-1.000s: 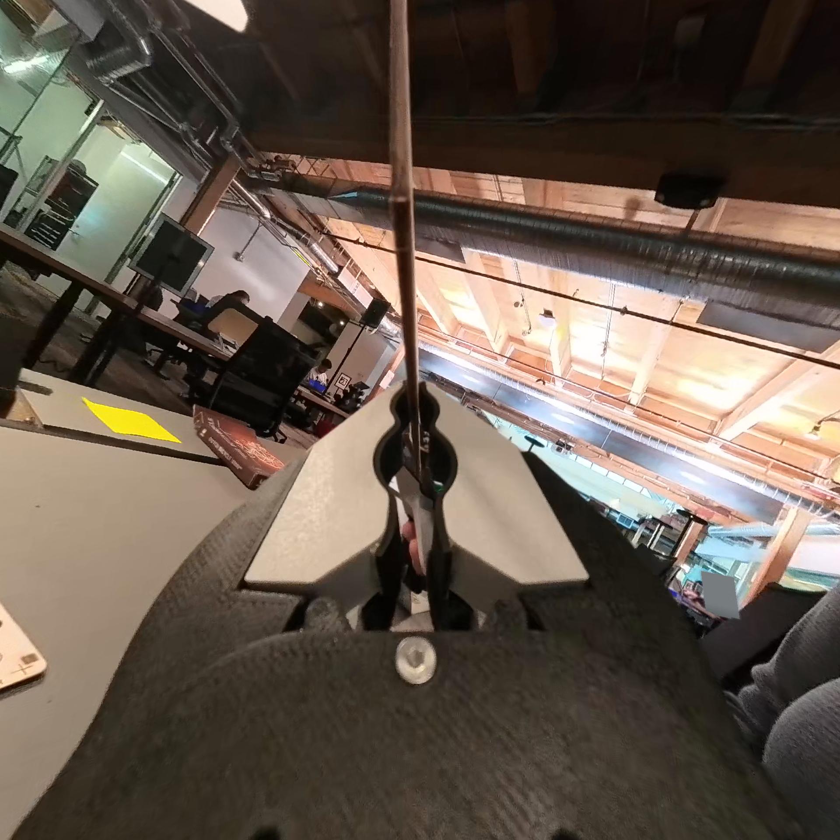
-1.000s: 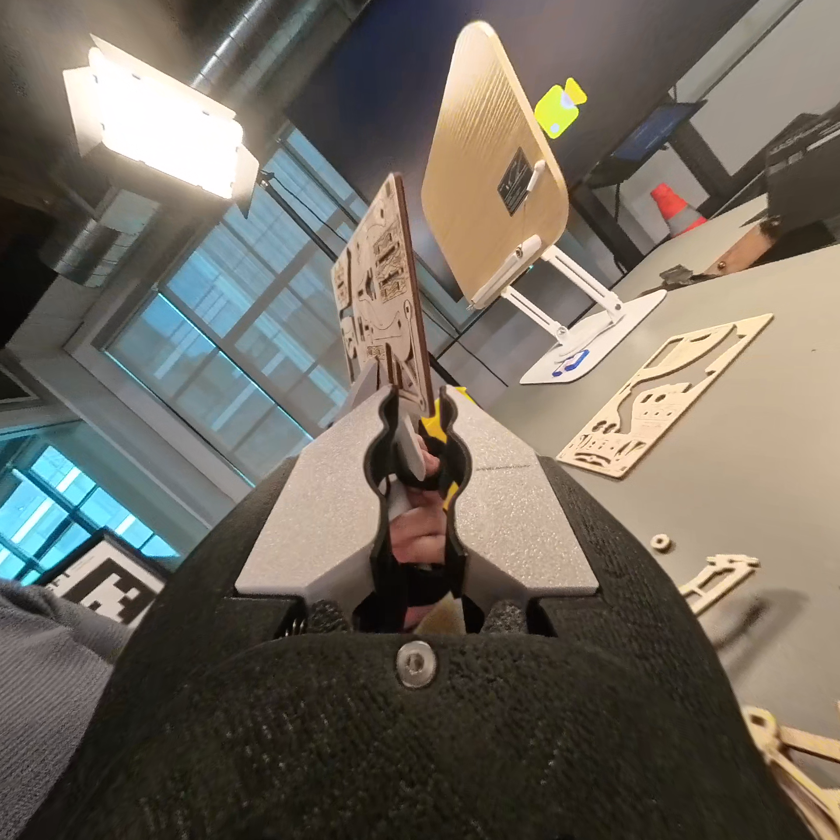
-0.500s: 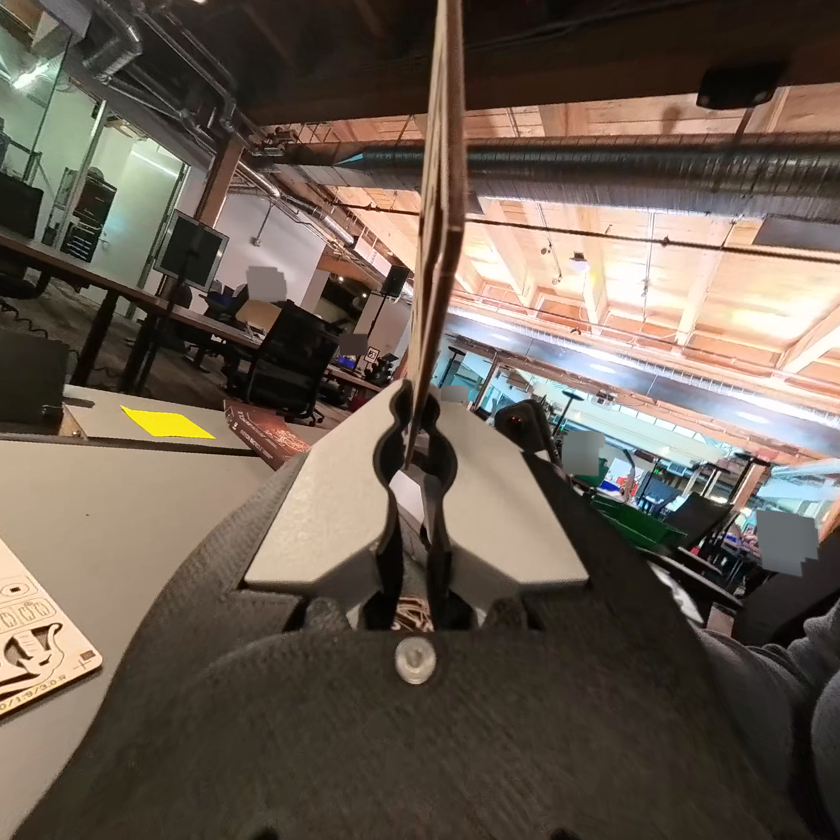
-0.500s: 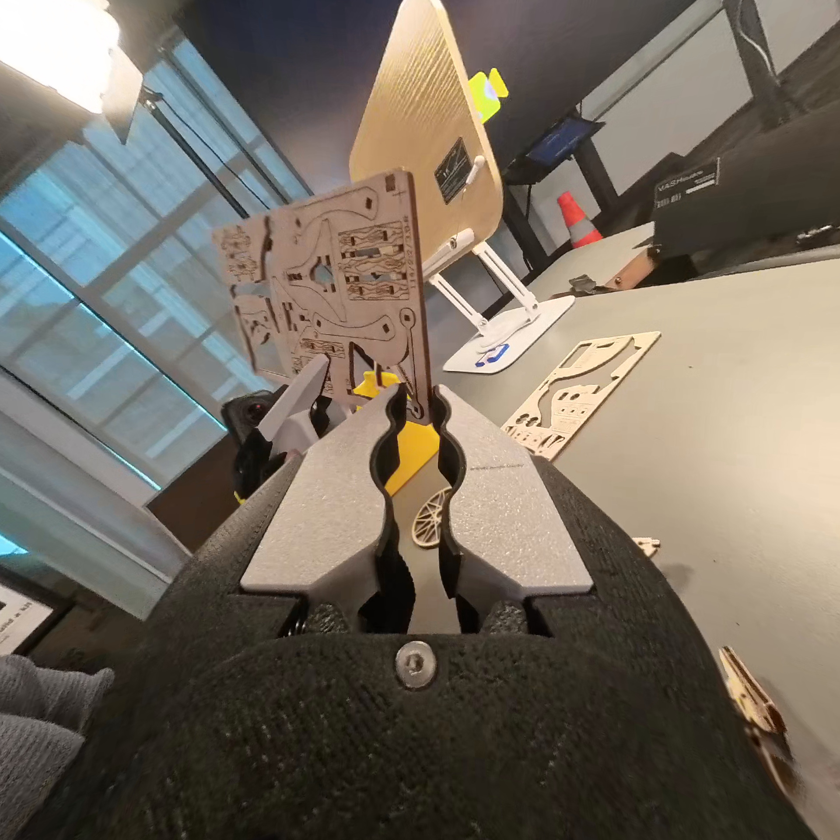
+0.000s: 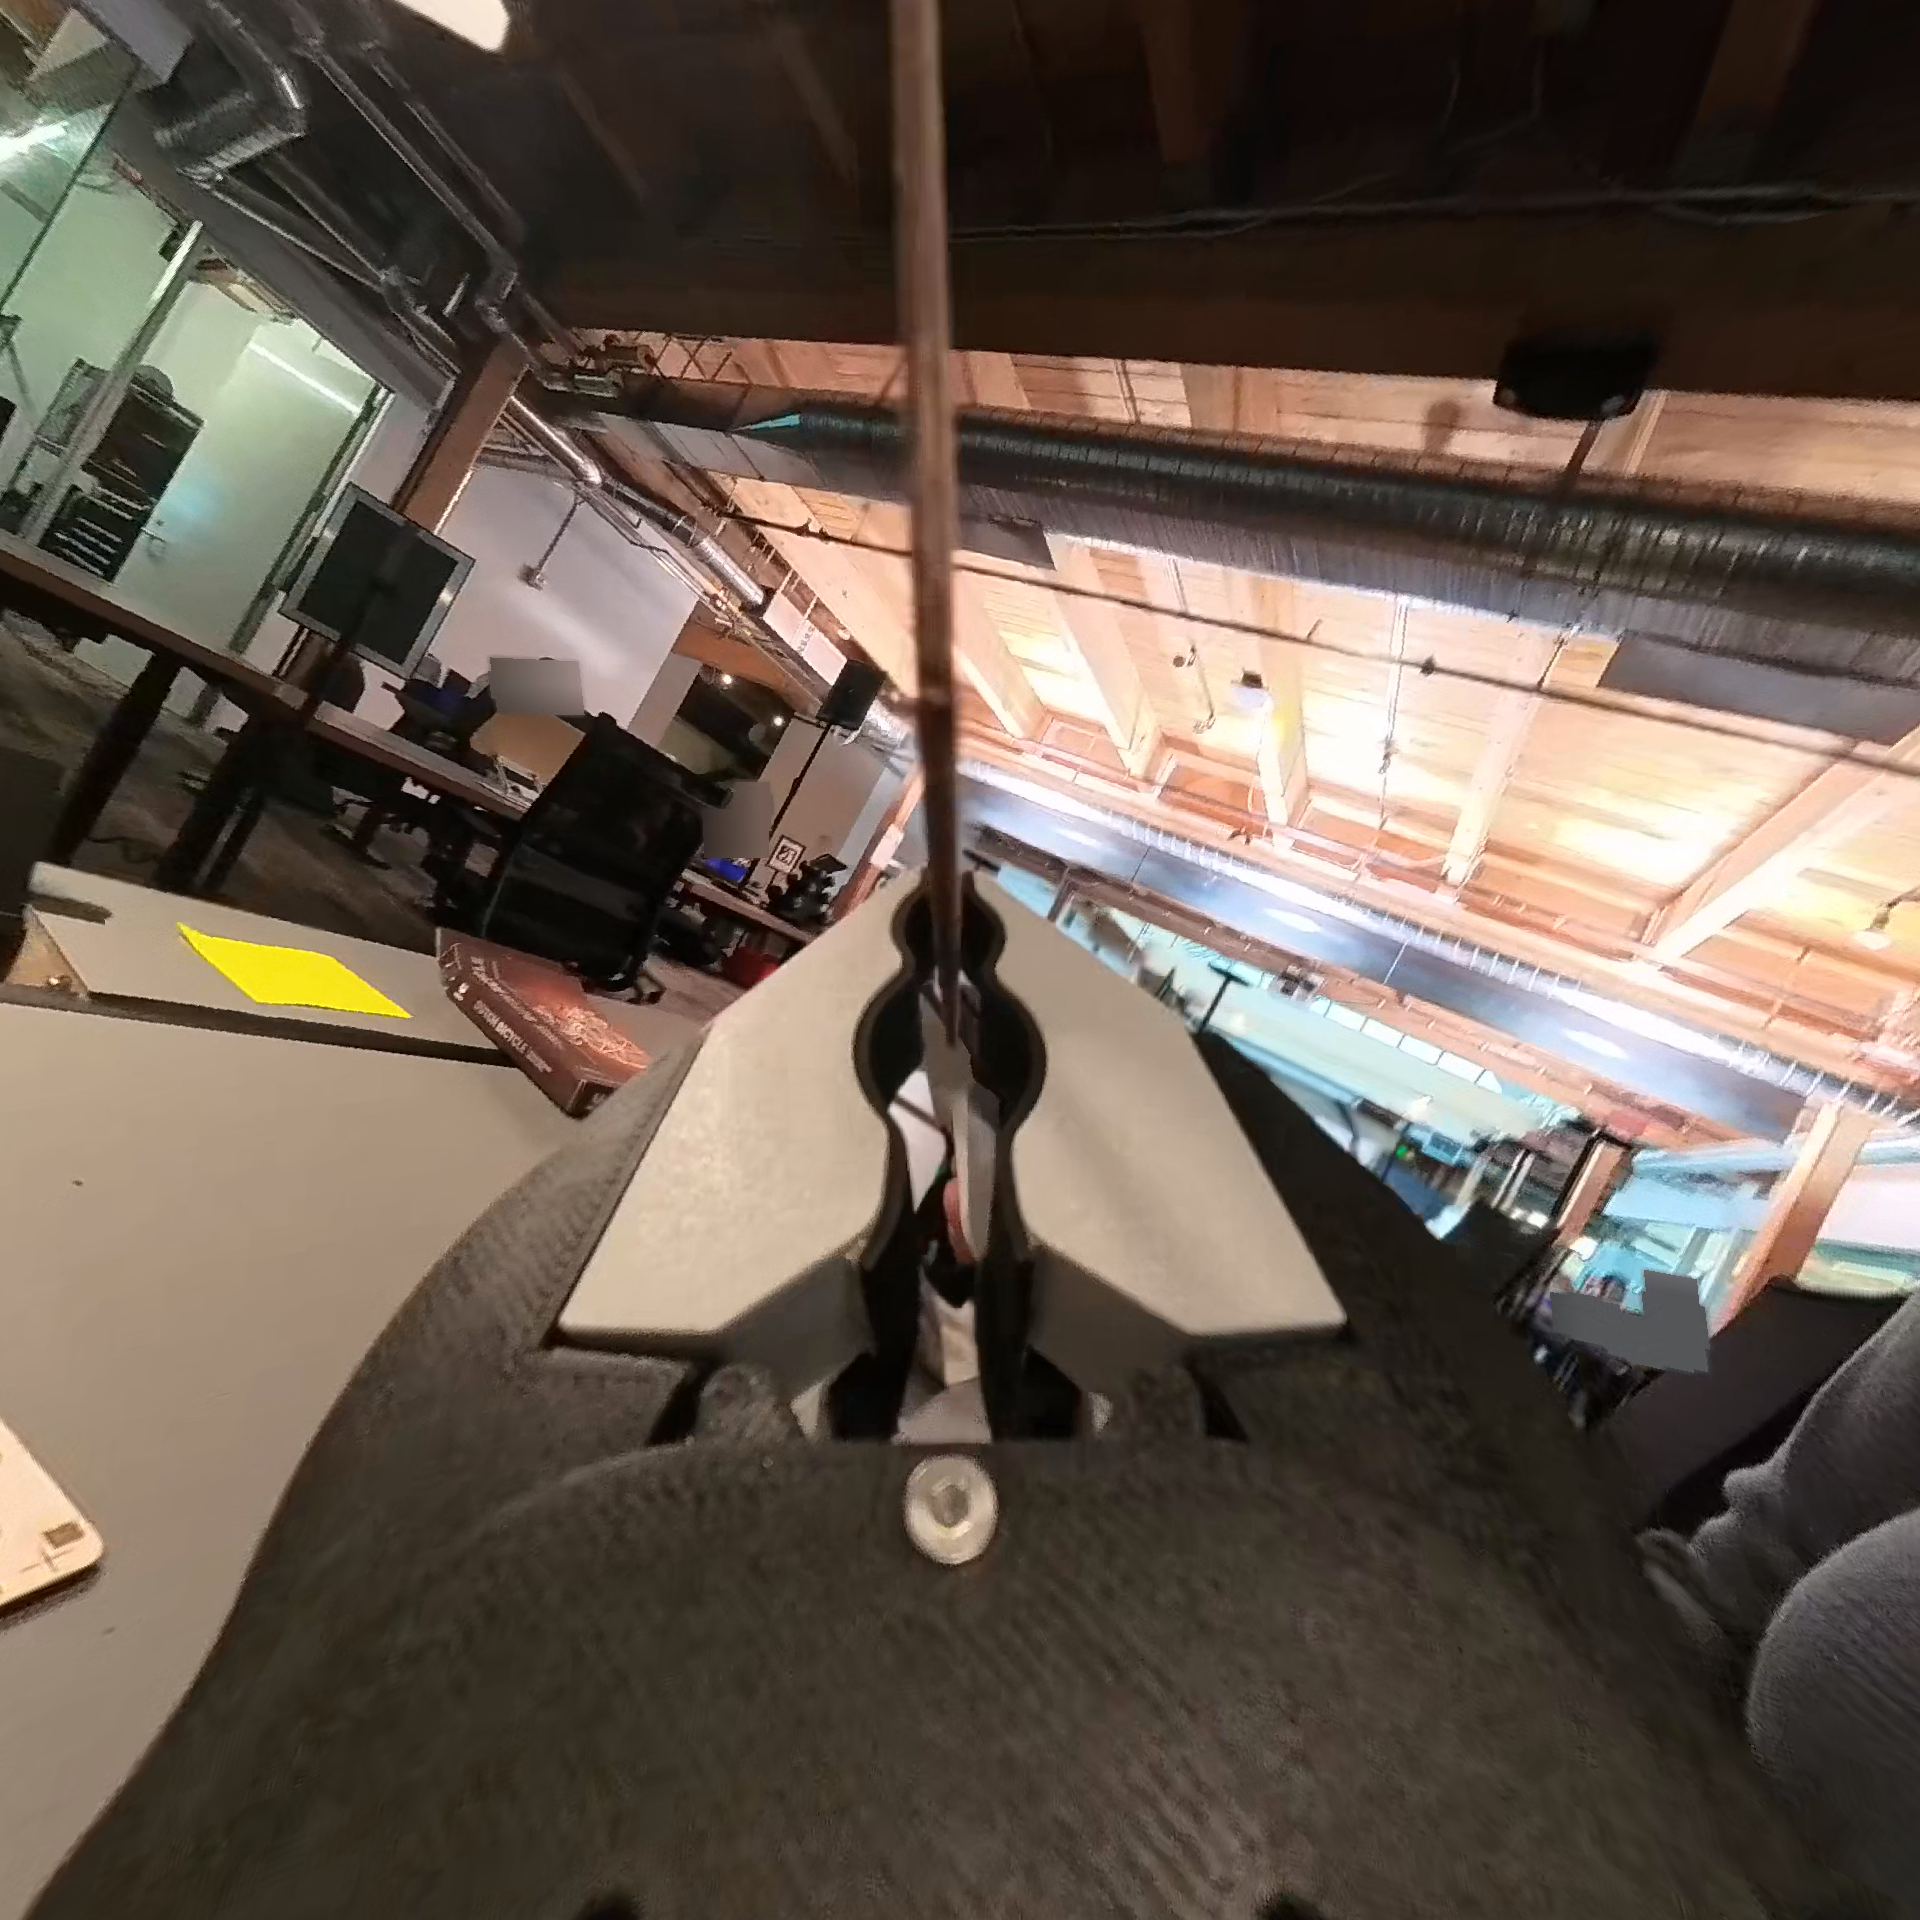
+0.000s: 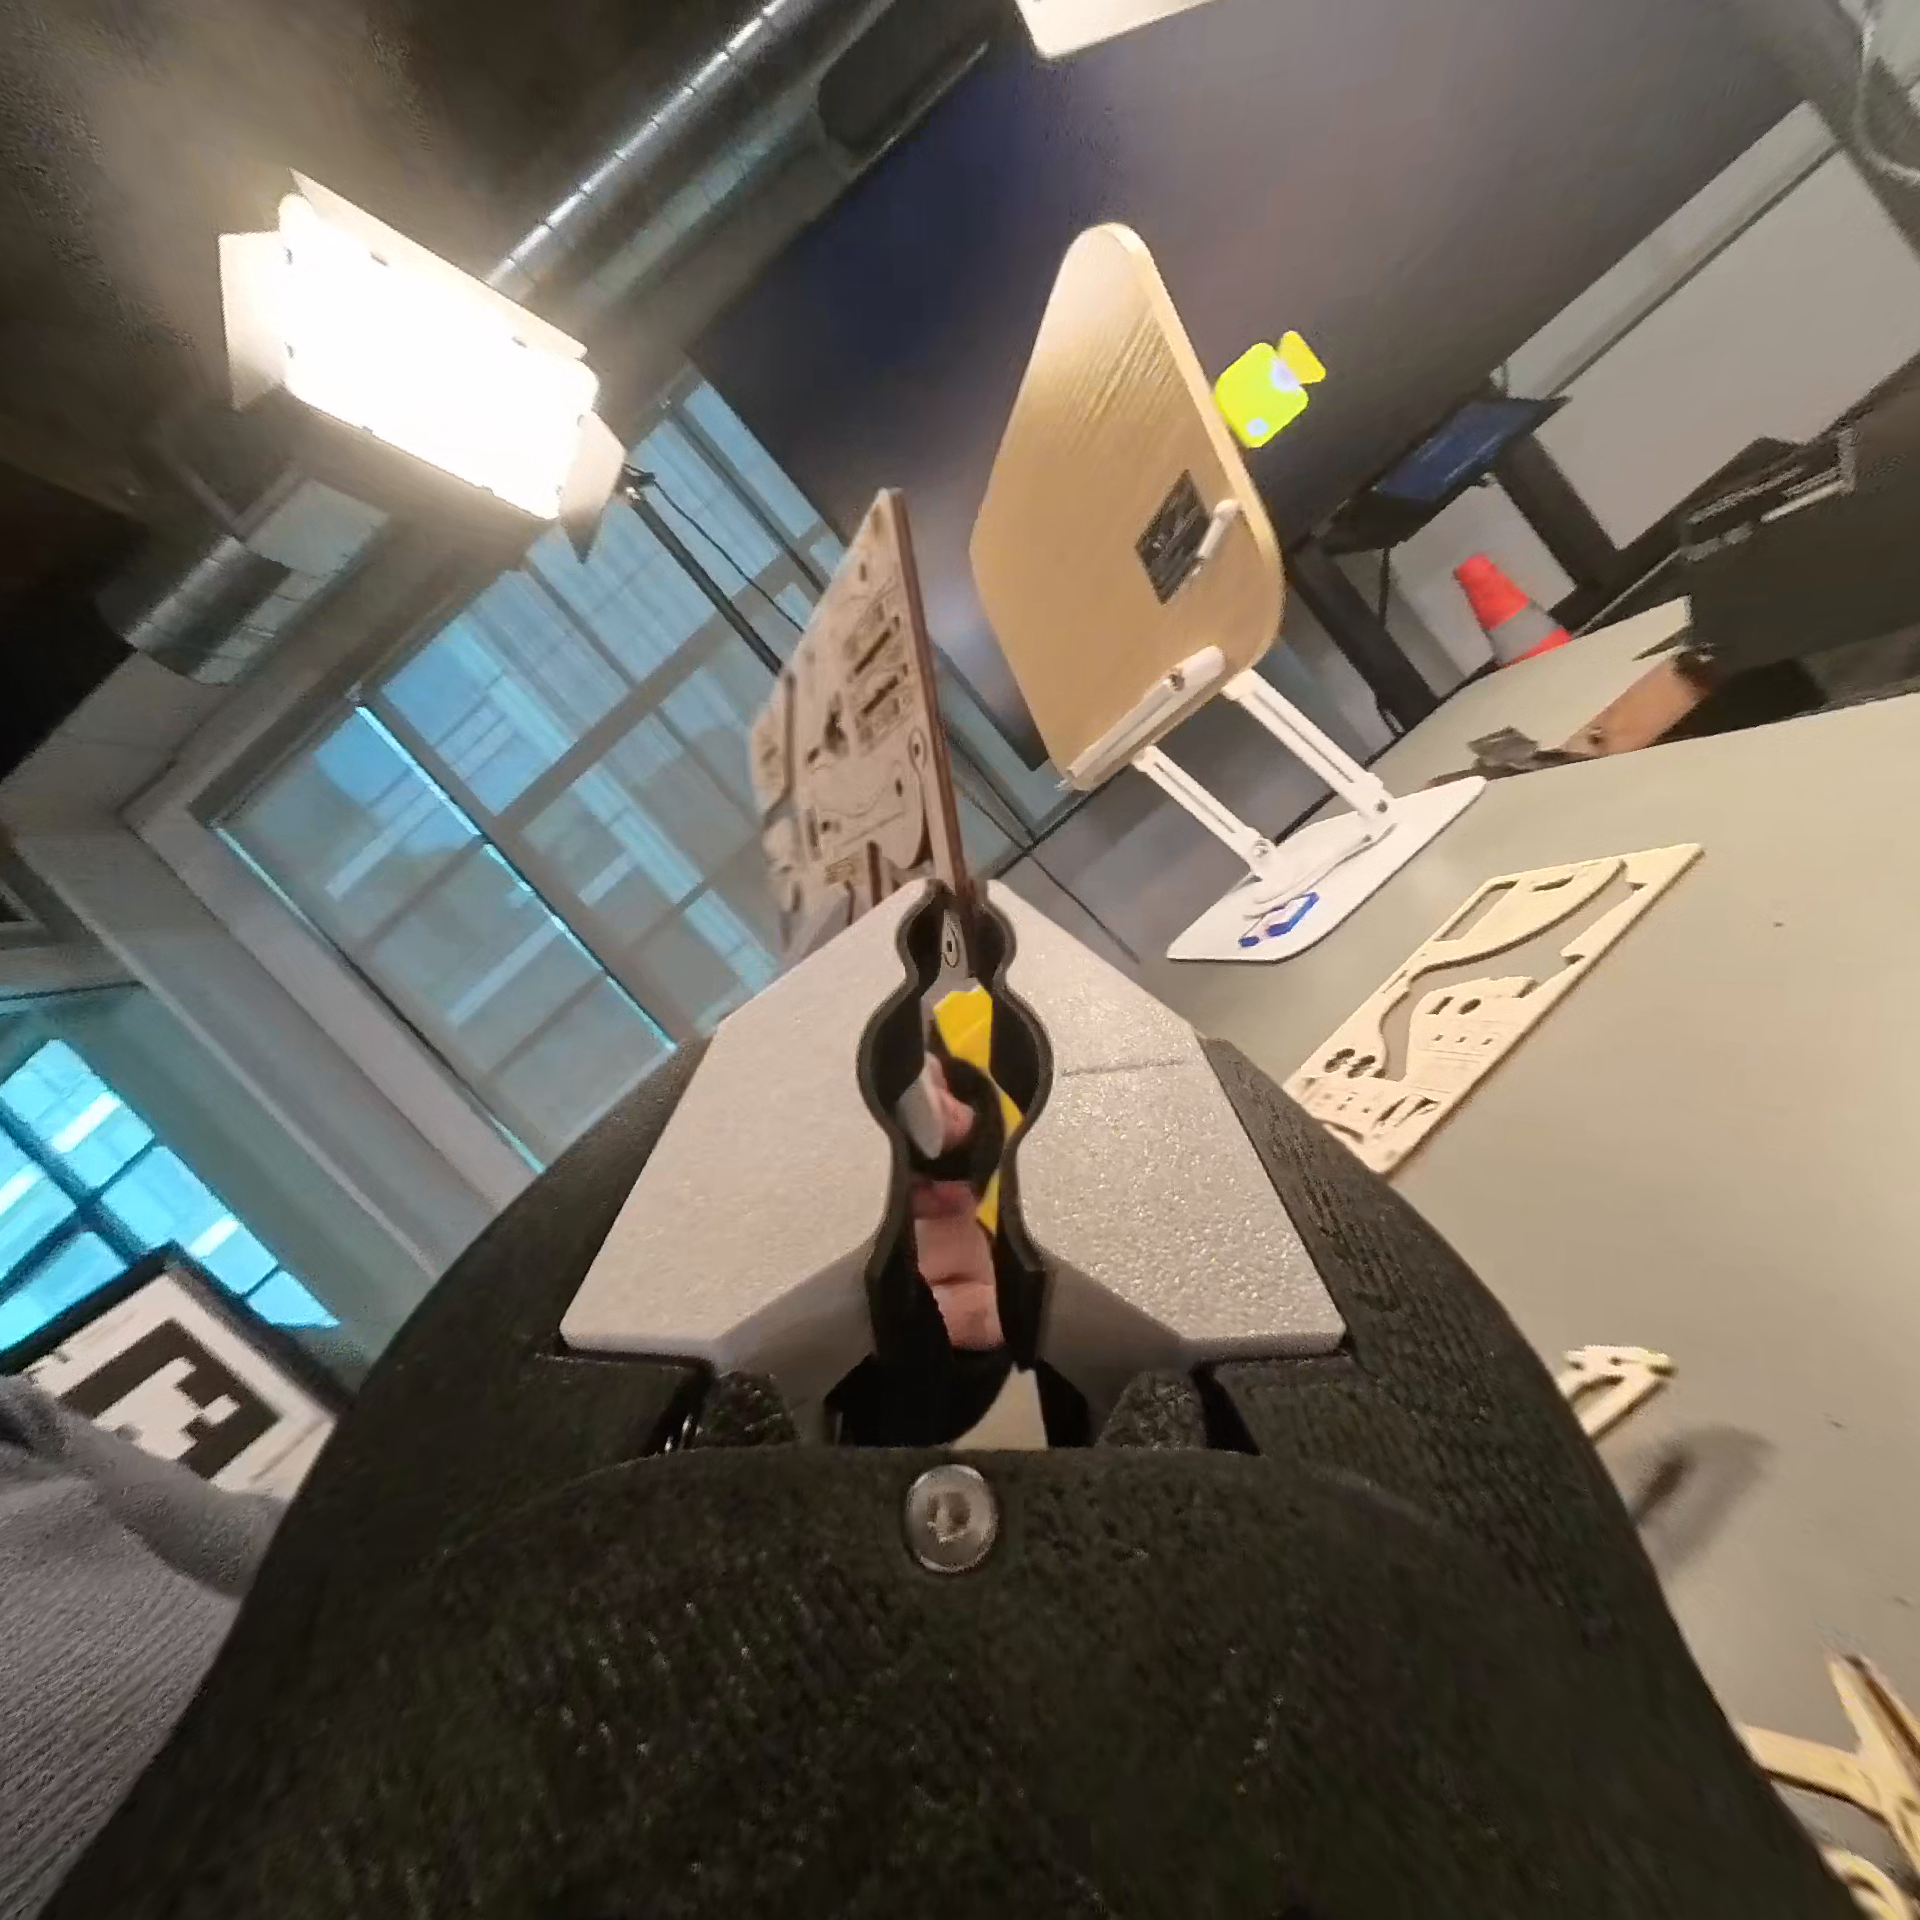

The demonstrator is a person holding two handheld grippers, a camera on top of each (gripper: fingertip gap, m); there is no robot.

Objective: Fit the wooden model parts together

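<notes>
A thin, pale laser-cut wooden parts sheet (image 6: 862, 727) is held upright in the air above the grey worktop (image 6: 1662, 1143), pinched at its lower edge by both the left hand-held gripper (image 5: 951, 894) and the right hand-held gripper (image 6: 956, 899), jaws closed on it. A second cut-out wooden sheet (image 6: 1475, 997) lies flat near the worktop's far edge.

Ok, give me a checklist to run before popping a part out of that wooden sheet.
1. Left gripper shut on the wooden sheet: ok.
2. Right gripper shut on the same sheet: ok.
3. Sheet held up off the table: ok.
4. Bare table below to catch the part: cannot tell, hidden by the grippers.
5. Other cut-out sheet lies flat, apart from the held one: ok.
6. Which part is loose: cannot tell.
</notes>
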